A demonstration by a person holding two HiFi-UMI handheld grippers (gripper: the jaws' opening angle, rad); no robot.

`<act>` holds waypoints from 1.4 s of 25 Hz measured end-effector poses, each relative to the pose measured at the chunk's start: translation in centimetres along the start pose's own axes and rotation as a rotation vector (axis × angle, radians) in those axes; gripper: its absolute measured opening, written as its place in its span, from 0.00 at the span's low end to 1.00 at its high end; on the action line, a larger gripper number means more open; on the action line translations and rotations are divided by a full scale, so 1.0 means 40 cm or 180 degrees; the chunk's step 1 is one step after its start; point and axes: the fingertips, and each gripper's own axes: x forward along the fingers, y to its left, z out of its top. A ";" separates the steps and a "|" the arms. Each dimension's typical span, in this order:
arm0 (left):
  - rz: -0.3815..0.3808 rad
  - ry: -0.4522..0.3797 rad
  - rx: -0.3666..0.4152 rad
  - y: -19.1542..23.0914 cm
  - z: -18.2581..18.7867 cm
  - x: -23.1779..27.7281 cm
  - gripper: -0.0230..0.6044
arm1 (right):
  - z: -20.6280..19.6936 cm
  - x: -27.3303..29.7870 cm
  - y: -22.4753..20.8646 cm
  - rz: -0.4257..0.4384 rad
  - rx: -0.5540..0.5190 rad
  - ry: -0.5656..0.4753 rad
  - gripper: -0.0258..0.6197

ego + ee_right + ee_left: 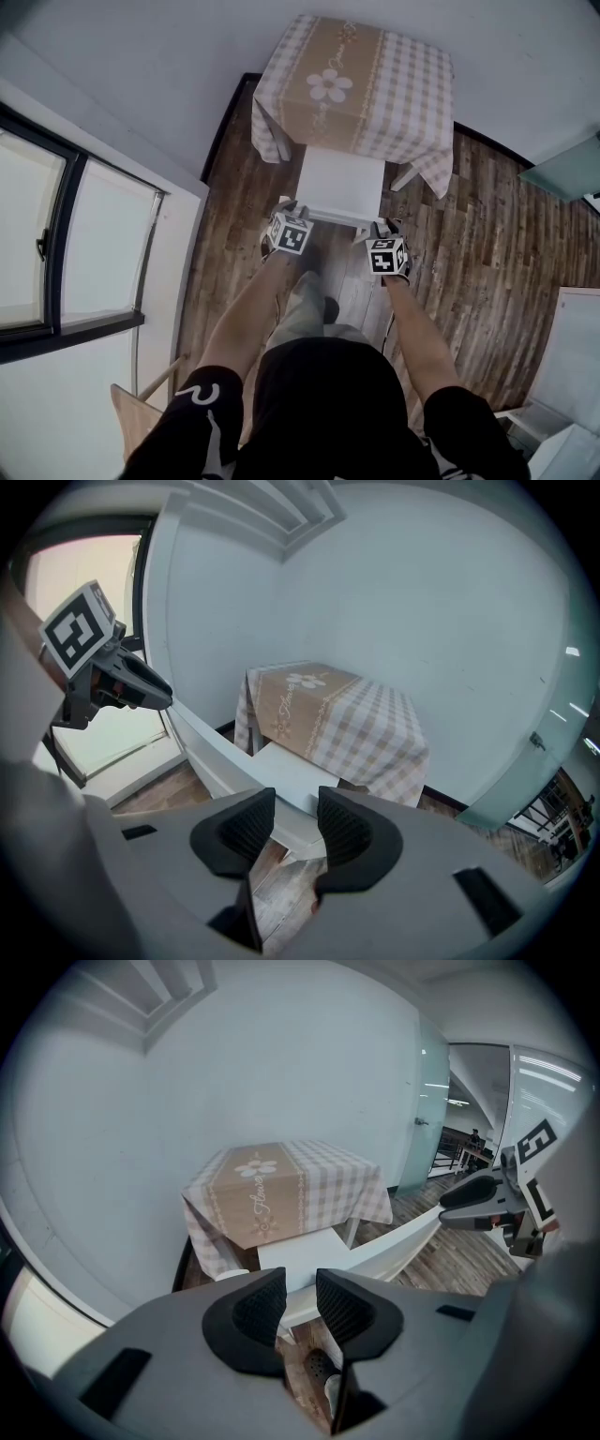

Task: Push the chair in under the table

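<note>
A small table point(354, 80) under a beige checked cloth stands against the wall. The white chair point(340, 181) faces it, with the front of its seat at the cloth's edge. My left gripper point(285, 208) is at the left end of the chair's back rail and my right gripper point(384, 228) at the right end. In the left gripper view the rail point(403, 1246) runs through the gap of the left gripper point(300, 1302), pads on either side. In the right gripper view the rail point(211, 747) passes likewise between the jaws of the right gripper point(295, 822). Both look shut on it.
A window point(56, 244) with a white sill fills the left side. The floor point(487, 272) is dark wood plank. A white cabinet point(572, 366) stands at the right and a frosted glass door point(431, 1110) beyond the table. A wooden piece point(131, 412) is at my lower left.
</note>
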 end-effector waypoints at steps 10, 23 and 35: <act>-0.0003 -0.0050 0.0005 0.037 0.054 0.044 0.22 | 0.046 0.050 -0.028 0.0000 0.0032 -0.0008 0.29; -0.0024 -0.0032 0.0027 0.068 0.115 0.093 0.22 | 0.094 0.100 -0.065 -0.0029 0.0072 -0.0010 0.29; -0.0016 0.0047 0.0044 0.101 0.178 0.151 0.22 | 0.143 0.161 -0.104 -0.0024 0.0084 0.0001 0.29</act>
